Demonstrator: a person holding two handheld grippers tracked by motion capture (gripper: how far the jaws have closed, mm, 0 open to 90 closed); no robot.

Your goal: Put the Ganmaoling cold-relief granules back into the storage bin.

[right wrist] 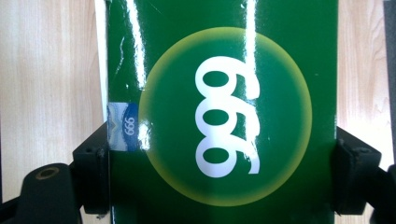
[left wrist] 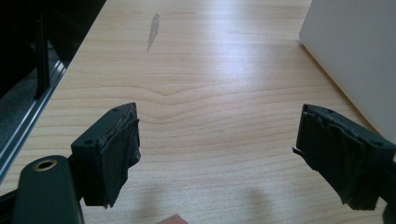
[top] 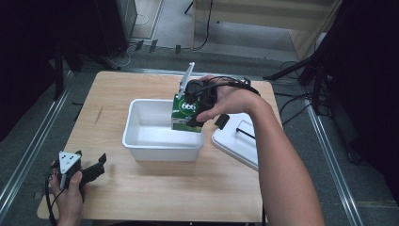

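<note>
A green box (top: 184, 114) printed with white numerals hangs over the right end of a white plastic bin (top: 141, 141). My right gripper (top: 197, 106) is shut on the box, its jaws pressing both sides. In the right gripper view the green box (right wrist: 224, 112) stands close up between the black pads (right wrist: 93, 168), with wood behind it. Near the table's front left corner my left gripper (top: 91, 167) rests low, held by a hand. Its jaws stand wide apart in the left gripper view, left gripper (left wrist: 215, 158) with nothing between them and bare wood below.
A white lid (top: 237, 139) lies flat to the right of the bin, near the table's right edge. The bin's wall (left wrist: 355, 56) shows at the right of the left gripper view. Dark stands and cables surround the wooden table (top: 155, 188).
</note>
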